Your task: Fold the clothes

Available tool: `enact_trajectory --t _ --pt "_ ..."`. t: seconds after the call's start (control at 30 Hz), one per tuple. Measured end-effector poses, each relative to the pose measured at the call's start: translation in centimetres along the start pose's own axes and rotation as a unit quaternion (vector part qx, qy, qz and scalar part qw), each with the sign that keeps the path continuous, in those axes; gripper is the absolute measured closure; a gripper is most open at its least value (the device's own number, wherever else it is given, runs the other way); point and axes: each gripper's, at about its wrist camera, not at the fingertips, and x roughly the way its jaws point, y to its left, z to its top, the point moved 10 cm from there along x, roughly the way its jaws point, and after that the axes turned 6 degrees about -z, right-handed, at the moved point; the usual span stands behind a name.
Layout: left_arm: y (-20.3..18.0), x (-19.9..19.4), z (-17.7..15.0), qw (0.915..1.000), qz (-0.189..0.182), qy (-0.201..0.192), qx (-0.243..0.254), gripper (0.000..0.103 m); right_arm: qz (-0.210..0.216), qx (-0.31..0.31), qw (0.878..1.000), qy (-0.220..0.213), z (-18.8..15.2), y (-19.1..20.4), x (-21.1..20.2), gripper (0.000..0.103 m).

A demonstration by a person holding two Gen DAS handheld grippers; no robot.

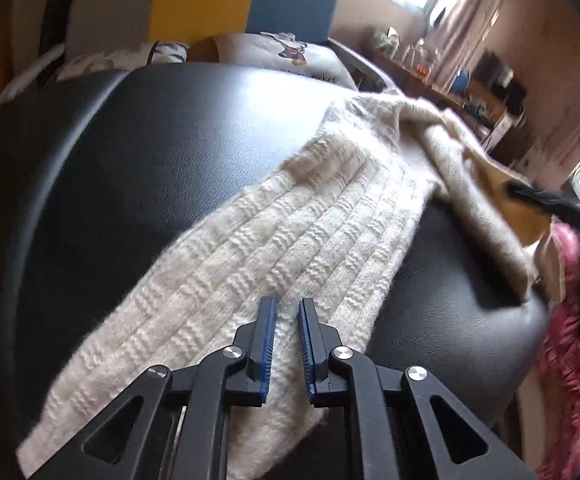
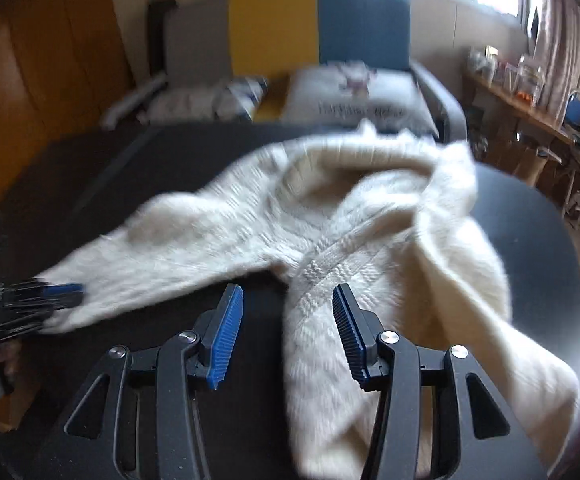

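Note:
A cream cable-knit sweater [image 1: 309, 220] lies rumpled on a black padded table [image 1: 150, 140]. One sleeve runs toward me, and my left gripper [image 1: 287, 308] is shut on it, with knit pinched in the narrow gap between the blue pads. In the right wrist view the same sweater [image 2: 369, 208] spreads across the table [image 2: 529, 240]. The left gripper [image 2: 46, 300] holds the far end of the sleeve at the left edge. My right gripper [image 2: 288, 296] stands open. A folded strip of the sweater lies under its jaws, nearer the right pad [image 2: 347, 332], and is not pinched.
Behind the table stands a sofa with yellow [image 2: 274, 24] and blue [image 2: 361, 20] back cushions and a printed pillow [image 2: 353, 96]. A pink garment [image 1: 565, 320] hangs at the table's right edge. A cluttered wooden shelf [image 2: 529, 104] runs under the window.

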Motion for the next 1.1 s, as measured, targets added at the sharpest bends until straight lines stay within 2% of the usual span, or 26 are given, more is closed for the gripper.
enact_trajectory --t 0.13,0.2,0.3,0.37,0.47,0.53,0.67,0.73,0.77,0.9,1.0,1.1 --pt "1.4 -0.2 0.2 0.9998 -0.014 0.001 -0.016 0.099 -0.039 0.05 0.995 0.07 -1.1 -3.8 5.6 0.053" --pt "1.9 -0.2 0.4 0.9998 -0.013 0.004 -0.011 0.1 -0.014 0.083 0.994 0.073 -1.3 -4.1 6.4 0.052" --pt "2.7 -0.3 1.1 0.9999 0.005 0.011 0.009 0.1 -0.014 0.076 0.995 0.066 -1.2 -3.7 6.7 0.05" --pt "3.4 -0.5 1.5 0.9991 0.031 0.013 0.027 0.1 0.013 0.09 0.994 0.059 -0.8 -3.1 6.8 0.042" --pt "4.7 -0.9 2.1 0.9966 0.068 0.014 0.045 0.1 0.08 0.137 0.986 0.051 0.2 -2.9 5.8 0.04" --pt "5.6 -1.2 2.6 0.9957 0.08 0.014 0.044 0.1 0.148 0.166 0.975 0.025 0.7 -2.4 3.2 0.04" --pt "6.6 -1.7 3.3 0.9933 0.102 0.018 0.051 0.1 0.193 0.145 0.97 0.002 -0.8 -1.4 -3.0 0.04" --pt "6.6 -1.7 3.7 0.9902 0.122 0.022 0.064 0.1 0.189 0.132 0.973 0.003 -2.8 -1.2 -5.9 0.04" --pt "6.7 -1.8 3.7 0.9883 0.134 0.024 0.069 0.1 0.169 0.125 0.978 0.006 -4.1 -1.4 -7.1 0.04" --pt "6.1 -2.5 3.2 0.9804 0.177 0.03 0.081 0.098 0.141 0.1 0.985 0.014 -7.2 -1.5 -8.9 0.04" --pt "5.8 -3.1 2.3 0.9762 0.196 0.023 0.09 0.097 0.147 0.091 0.985 0.011 -8.0 -0.4 -8.3 0.054" --pt "5.6 -3.8 1.5 0.9758 0.2 0.016 0.086 0.096 0.143 0.078 0.987 0.013 -7.6 1.1 -6.3 0.054"
